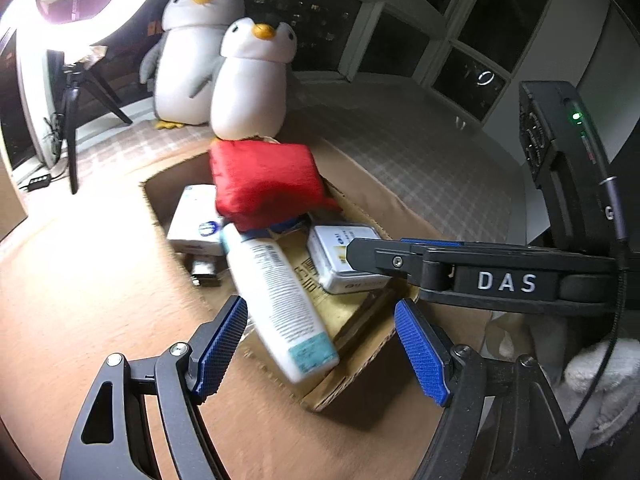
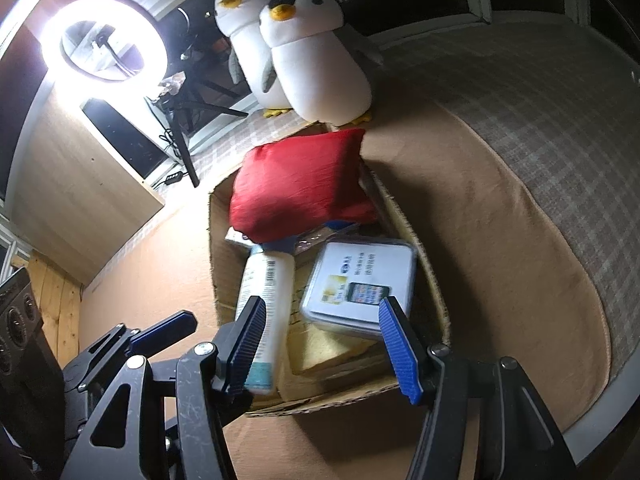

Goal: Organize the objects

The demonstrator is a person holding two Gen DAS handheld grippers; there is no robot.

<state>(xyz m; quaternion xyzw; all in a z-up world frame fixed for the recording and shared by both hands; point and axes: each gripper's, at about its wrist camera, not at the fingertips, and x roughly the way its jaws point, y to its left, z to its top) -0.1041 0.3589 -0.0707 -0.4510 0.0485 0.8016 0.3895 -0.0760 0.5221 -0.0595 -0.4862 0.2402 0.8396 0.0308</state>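
An open cardboard box (image 1: 352,380) lies on a brown blanket. Inside it a white bottle (image 1: 276,296) lies slanted, its base against the front wall. A white plastic case (image 1: 344,260) lies flat beside it, and a red cushion (image 1: 264,184) rests on the far contents. My left gripper (image 1: 320,348) hovers open over the box's near corner, its pads apart from the bottle. My right gripper (image 2: 324,348) is open above the case (image 2: 360,288) and the bottle (image 2: 264,308), touching neither. From the left wrist it shows side-on as the right gripper (image 1: 360,256).
Two plush penguins (image 1: 248,80) stand behind the box on a plaid cover (image 1: 420,160). A small white carton (image 1: 196,216) lies in the box's left part. A ring light (image 2: 104,40) on a tripod (image 1: 72,120) stands at the left. A white fluffy cloth (image 1: 600,380) lies at lower right.
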